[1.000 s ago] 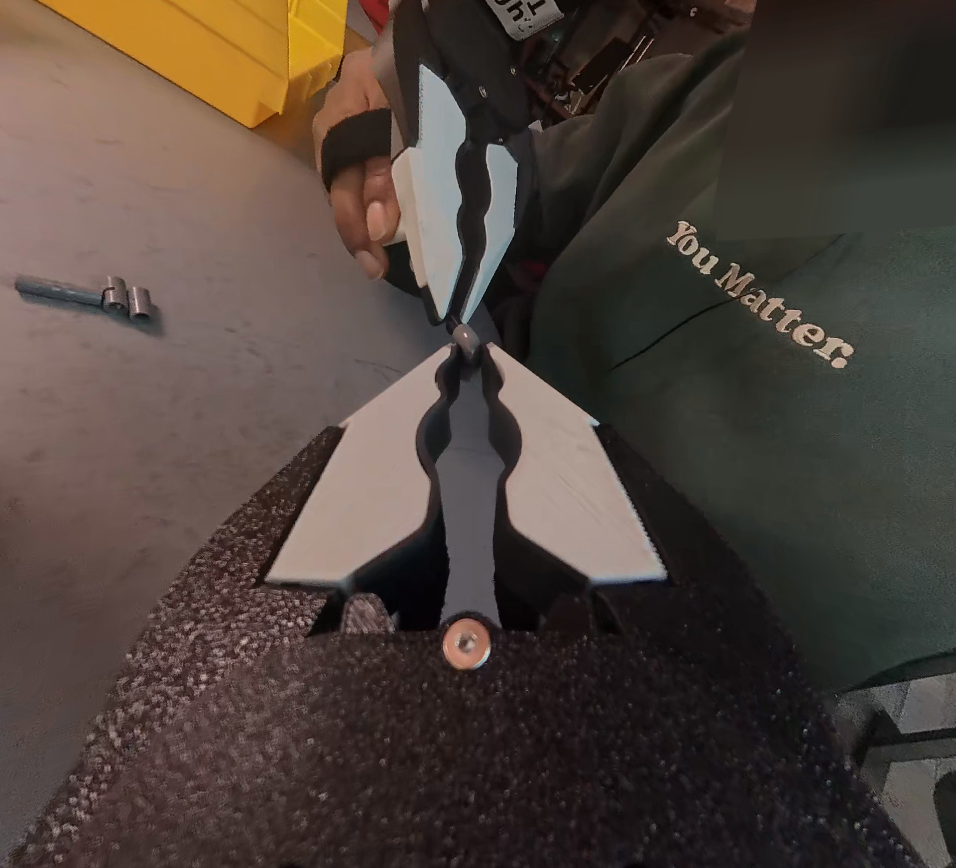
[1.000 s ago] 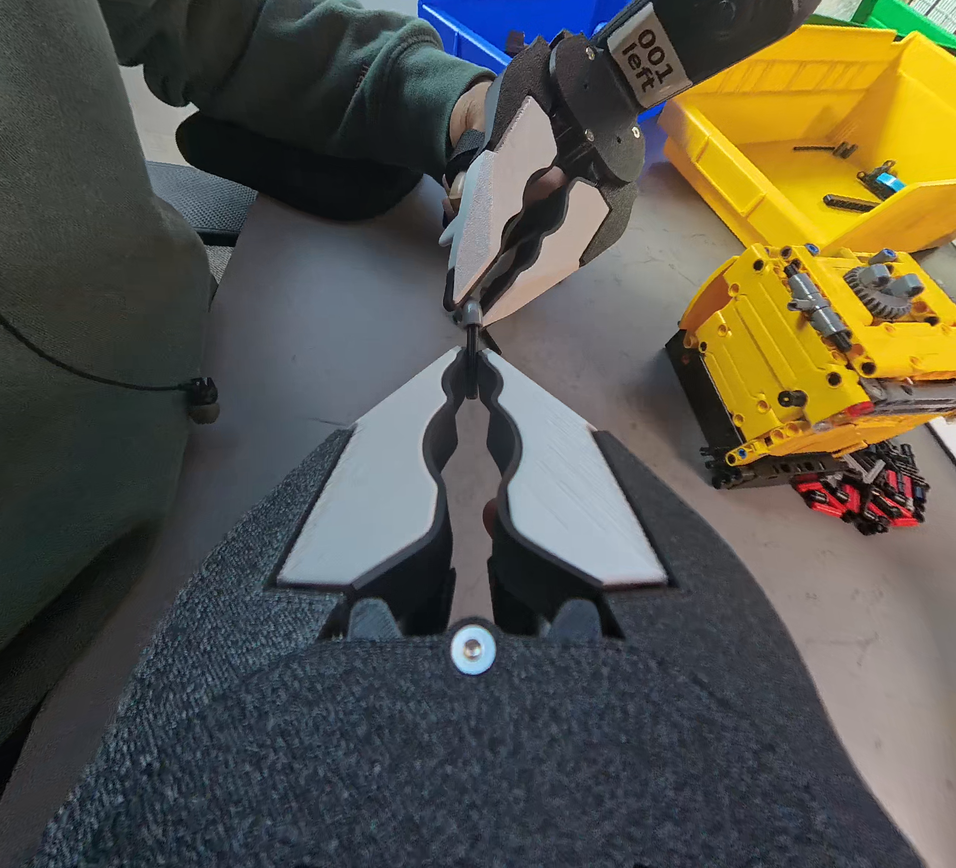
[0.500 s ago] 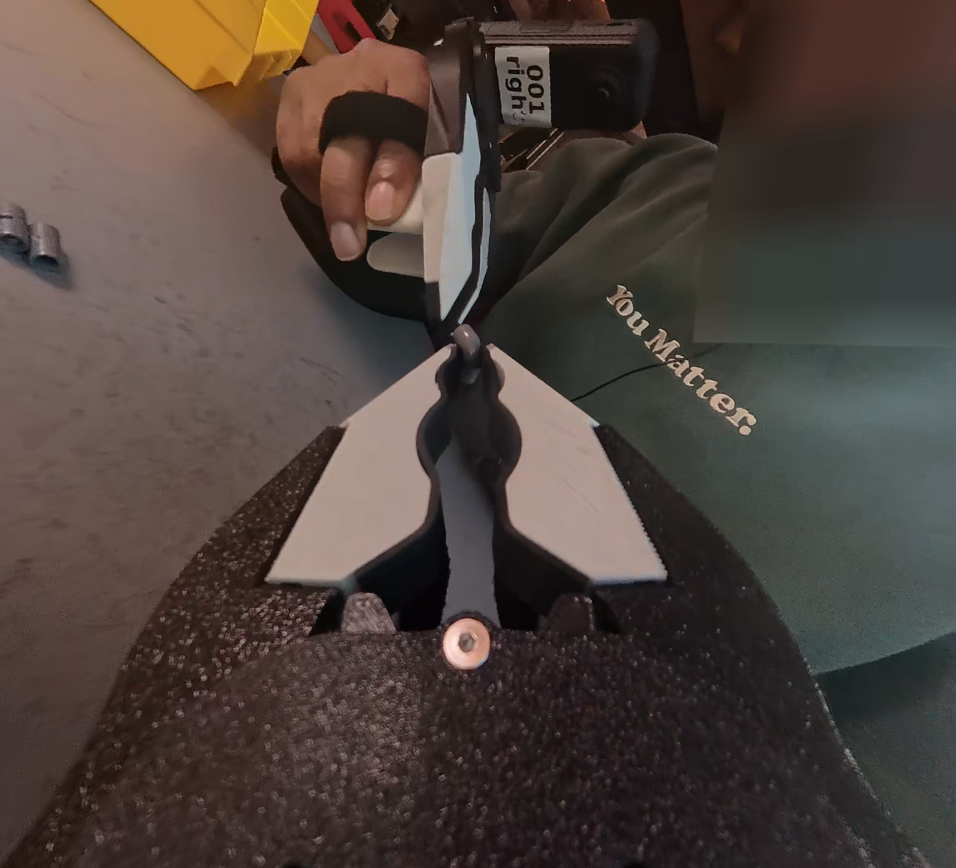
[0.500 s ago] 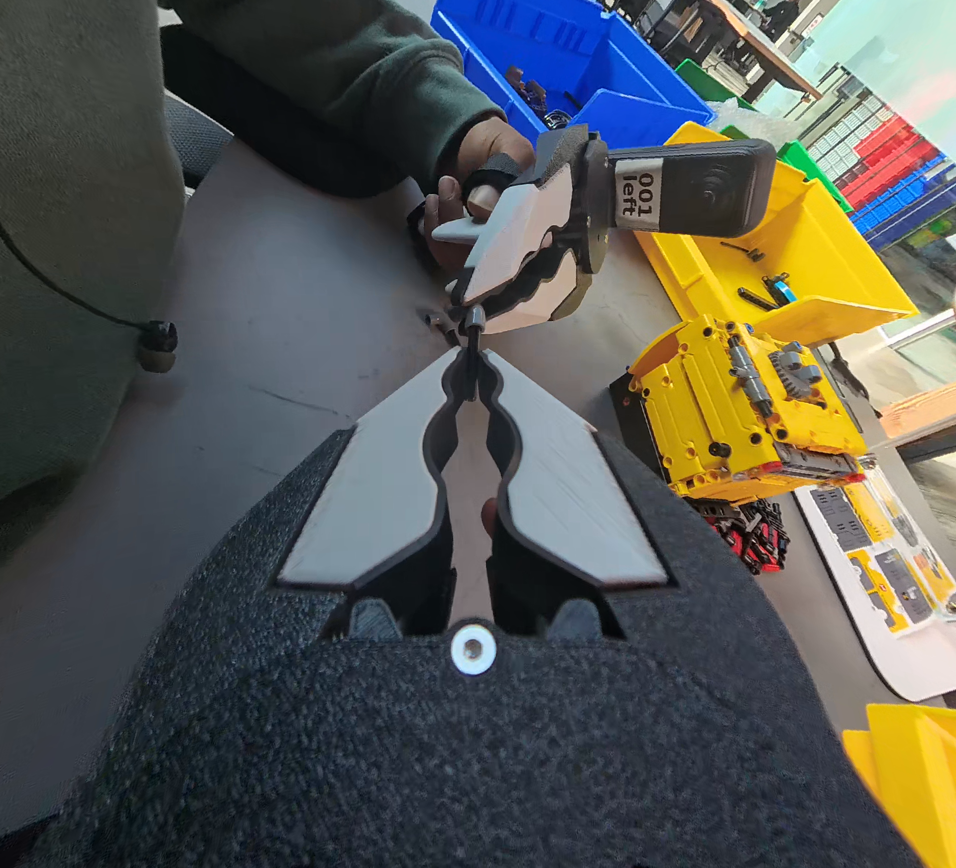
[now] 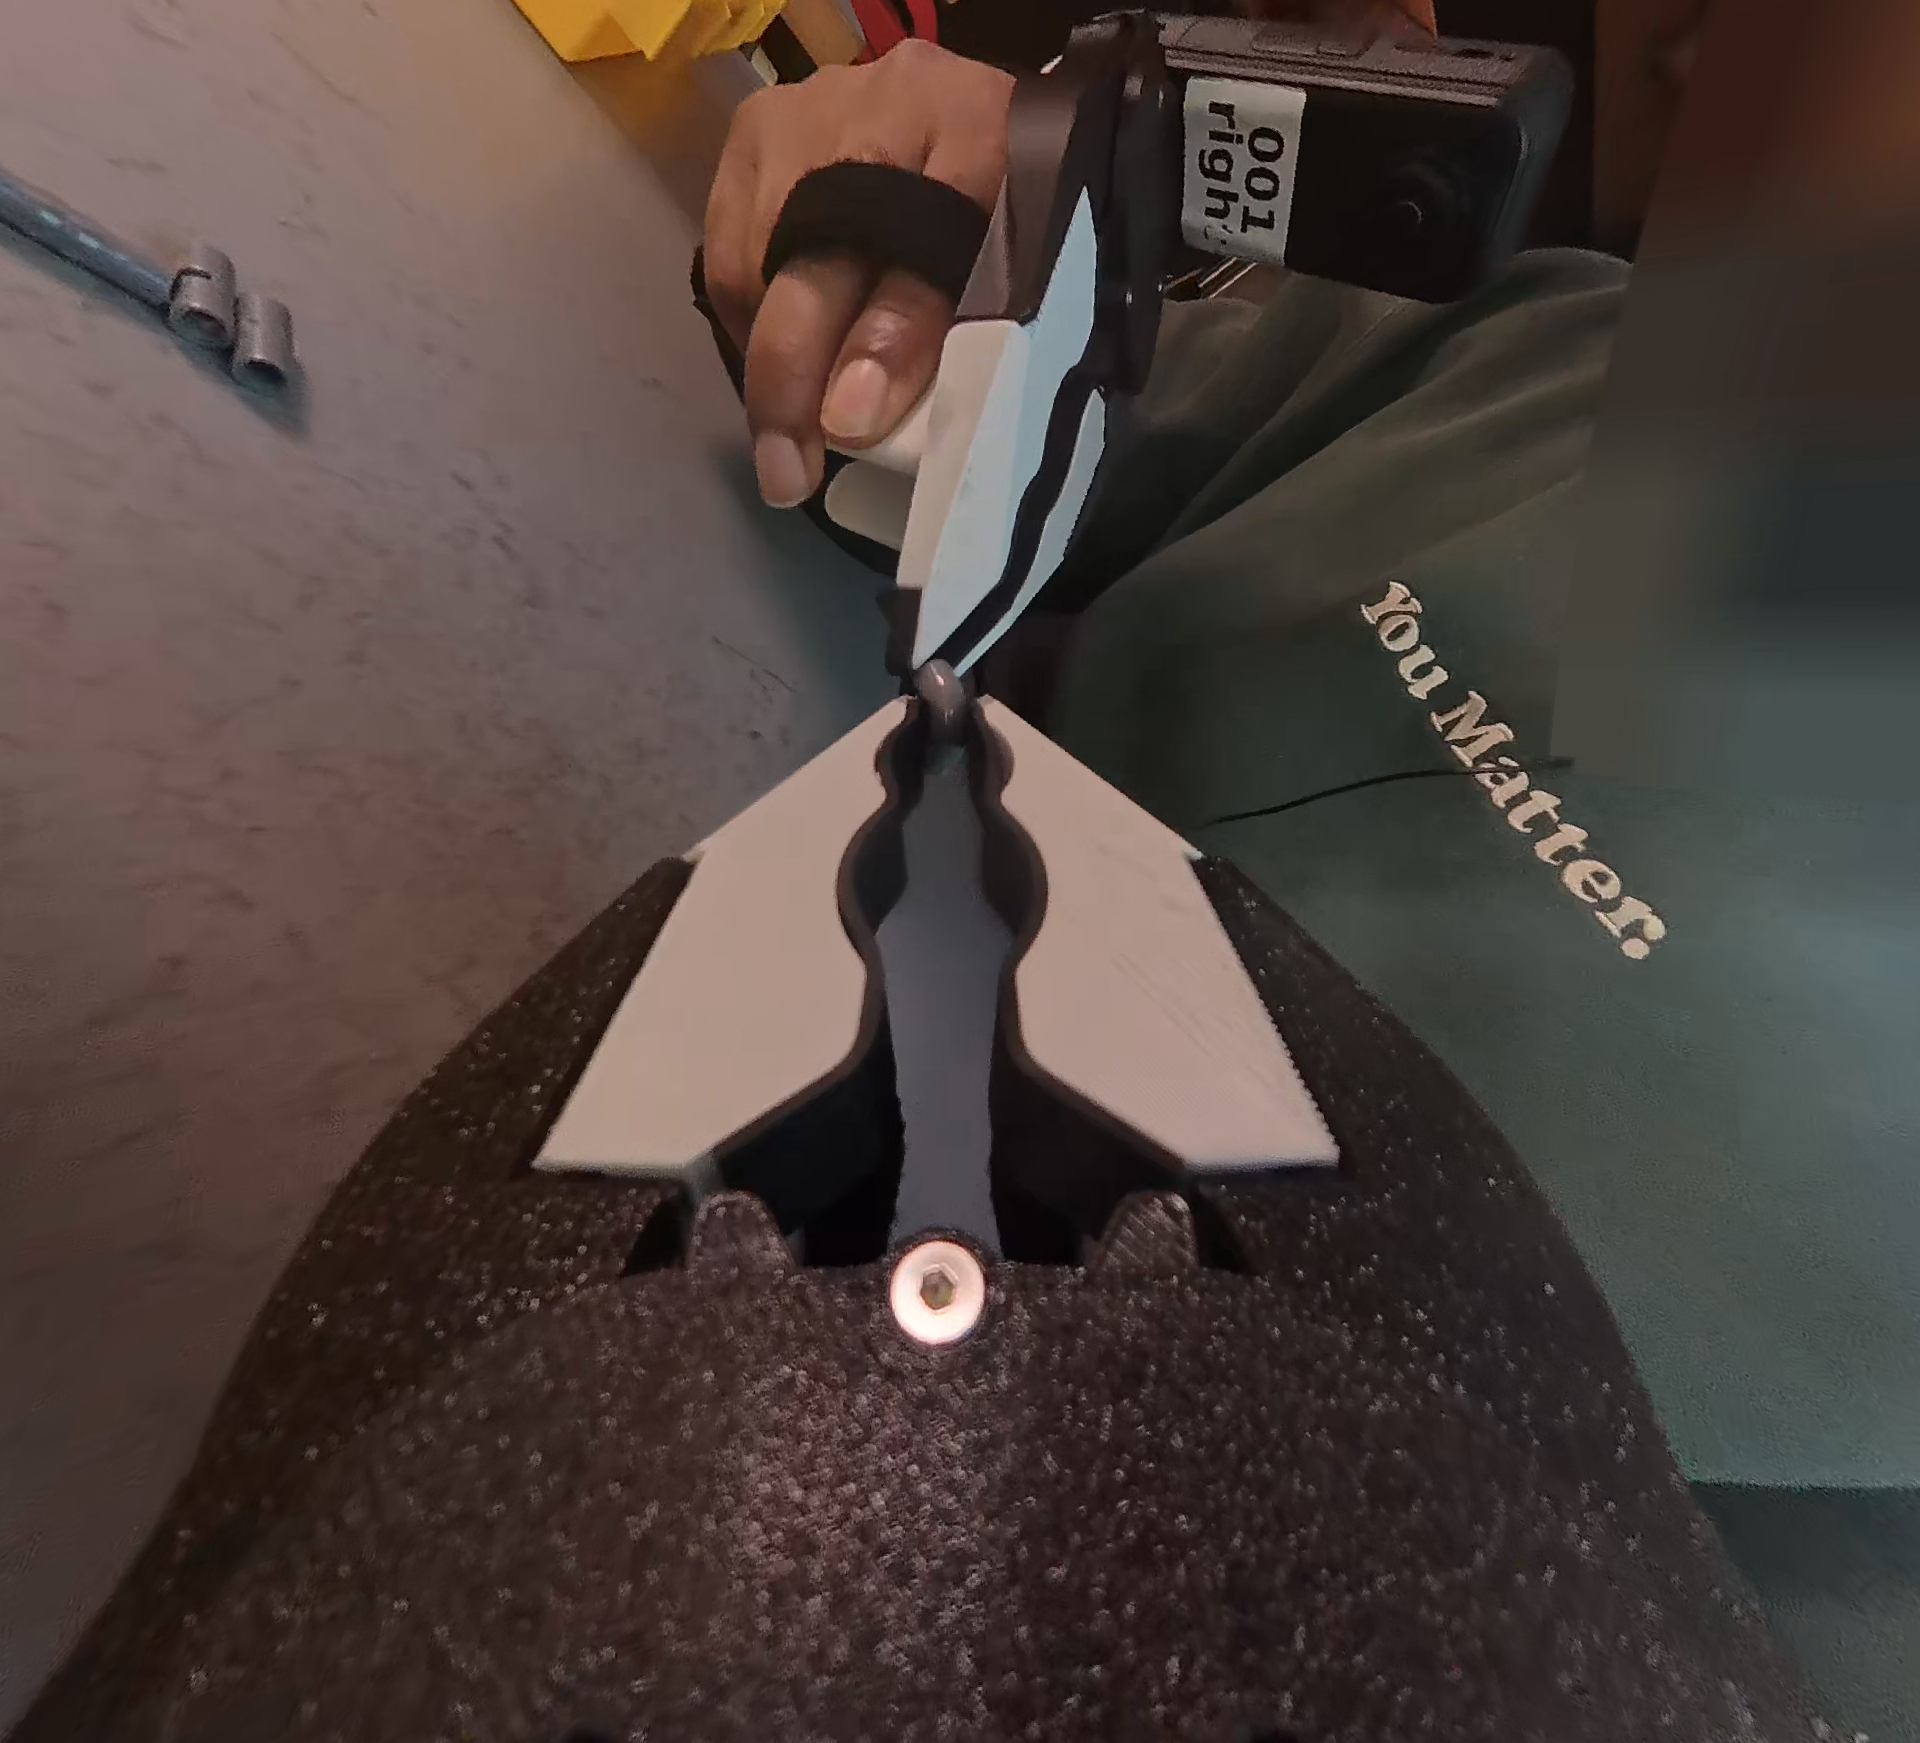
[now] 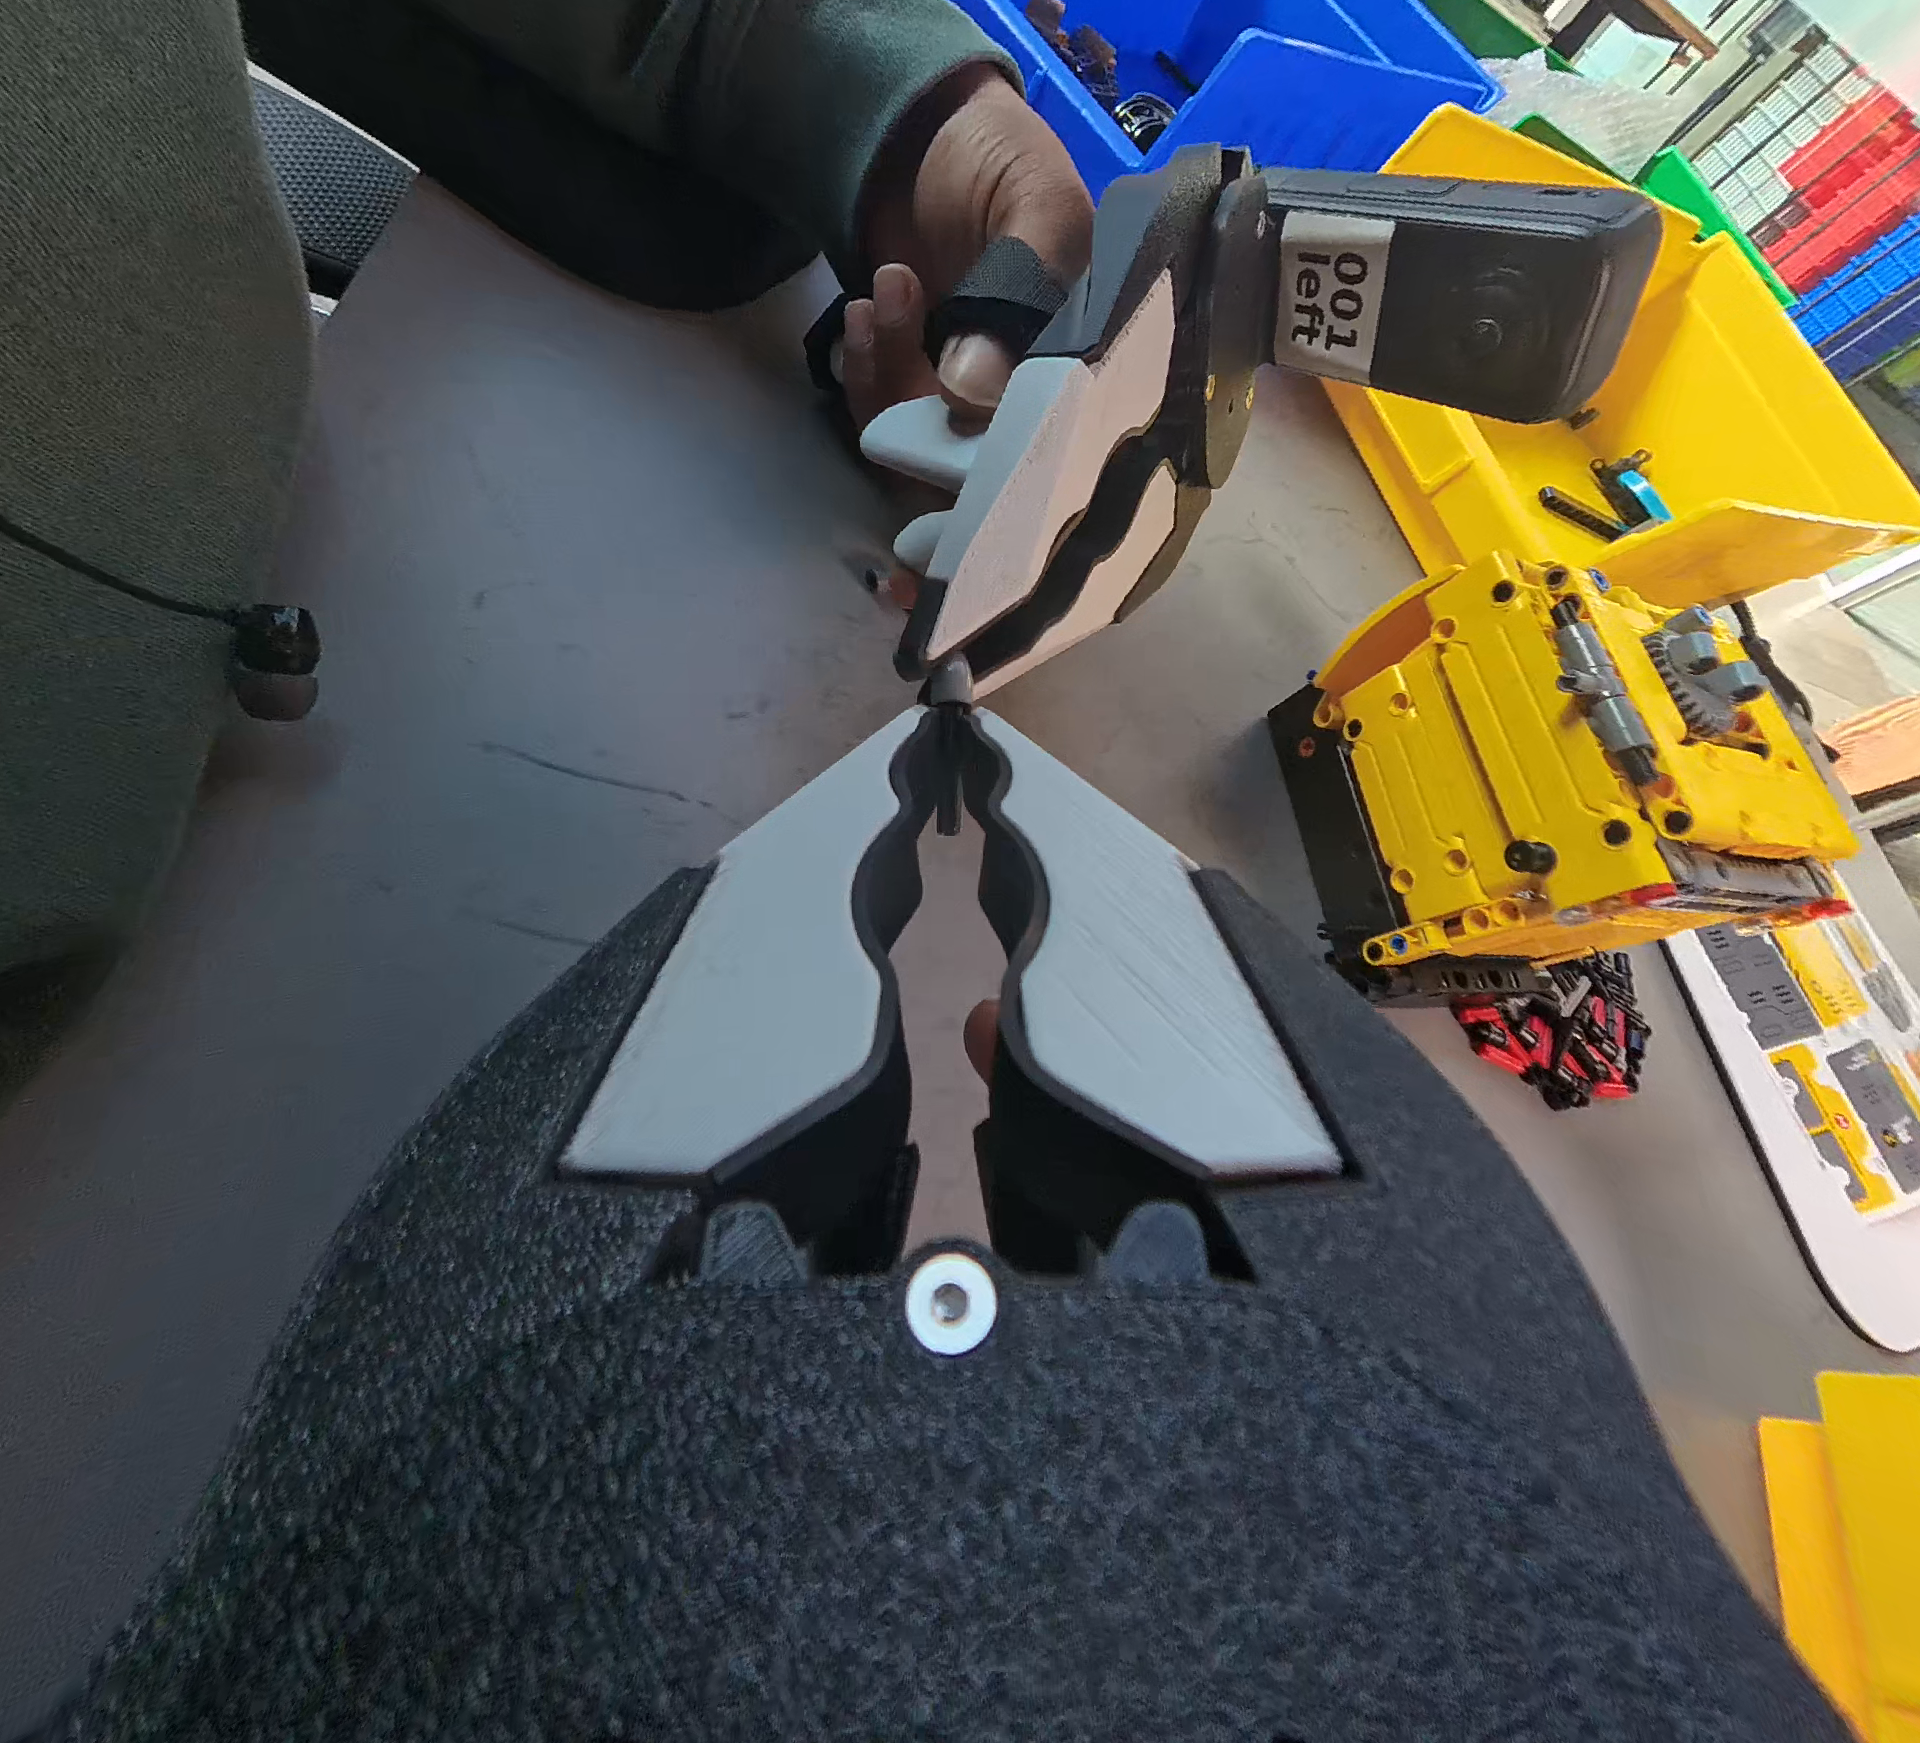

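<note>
Jaws pinch: left gripper (image 5: 943,719) grey bush (image 5: 943,691), right gripper (image 6: 948,729) black pin (image 6: 948,774).

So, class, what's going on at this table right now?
A person holds a gripper in each hand, tip to tip above the grey table. The left gripper pinches a small grey bush; the right gripper pinches a thin black axle. Bush and axle meet end to end. A yellow brick vehicle sits nearby.
</note>
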Available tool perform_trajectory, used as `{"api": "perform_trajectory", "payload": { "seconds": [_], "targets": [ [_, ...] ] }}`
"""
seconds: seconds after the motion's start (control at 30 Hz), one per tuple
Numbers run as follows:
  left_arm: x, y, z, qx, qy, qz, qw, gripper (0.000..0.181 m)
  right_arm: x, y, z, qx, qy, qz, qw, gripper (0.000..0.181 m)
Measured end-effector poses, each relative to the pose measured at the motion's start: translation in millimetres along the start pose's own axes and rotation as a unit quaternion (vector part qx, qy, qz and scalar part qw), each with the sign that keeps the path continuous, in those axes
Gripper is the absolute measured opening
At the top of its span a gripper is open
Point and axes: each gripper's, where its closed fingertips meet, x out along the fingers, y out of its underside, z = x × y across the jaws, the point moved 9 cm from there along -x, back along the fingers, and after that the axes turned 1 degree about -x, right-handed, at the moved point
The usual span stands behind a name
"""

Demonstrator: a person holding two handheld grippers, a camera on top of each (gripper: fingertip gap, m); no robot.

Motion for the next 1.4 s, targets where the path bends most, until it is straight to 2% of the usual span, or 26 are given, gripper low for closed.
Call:
{"api": "perform_trajectory", "payload": {
  "seconds": [0.13, 0.23, 0.3, 0.37, 0.47, 0.57, 0.67, 0.77, 0.93, 1.17, 1.4],
  "targets": [
    [0, 1, 0, 0.017, -0.014, 0.016, 1.0, 0.005, 2, 2, 0, 0.003, -0.01, 0.004, 1.0, 0.001],
    [-5, -10, -14, 0.115, -0.056, 0.008, 0.992, 0.007, -5, 0, -12, 0.017, 0.012, -0.028, 0.999, 0.004],
    [-7, -13, -24, 0.205, -0.127, 0.029, 0.97, 0.007, -13, 0, -21, 0.066, -0.013, -0.057, 0.996, 0.019],
    [-7, -11, -32, 0.278, -0.159, 0.03, 0.947, 0.007, -23, 5, -28, 0.116, -0.032, -0.092, 0.988, 0.022],
    [-5, -5, -34, 0.328, -0.193, 0.037, 0.924, 0.007, -25, 13, -30, 0.141, -0.048, -0.095, 0.984, 0.022],
    [-1, -4, -39, 0.361, -0.193, 0.037, 0.912, 0.007, -22, 12, -27, 0.144, -0.063, -0.099, 0.983, 0.019],
    [1, -3, -42, 0.374, -0.191, 0.039, 0.907, 0.007, -19, 13, -24, 0.137, -0.071, -0.094, 0.983, 0.017],
    [1, -3, -43, 0.372, -0.183, 0.035, 0.909, 0.007, -19, 10, -24, 0.133, -0.068, -0.103, 0.983, 0.006],
    [1, -4, -45, 0.36, -0.169, 0.031, 0.917, 0.007, -20, 8, -23, 0.134, -0.085, -0.11, 0.981, 0.003],
    [12, 5, -33, 0.325, -0.158, 0.081, 0.929, 0.006, -13, 4, -16, 0.134, -0.115, -0.102, 0.979, 0.002],
    [20, 9, -21, 0.314, -0.171, 0.115, 0.927, 0.005, -8, 8, -9, 0.102, -0.115, -0.039, 0.987, 0.003]
  ]
}}
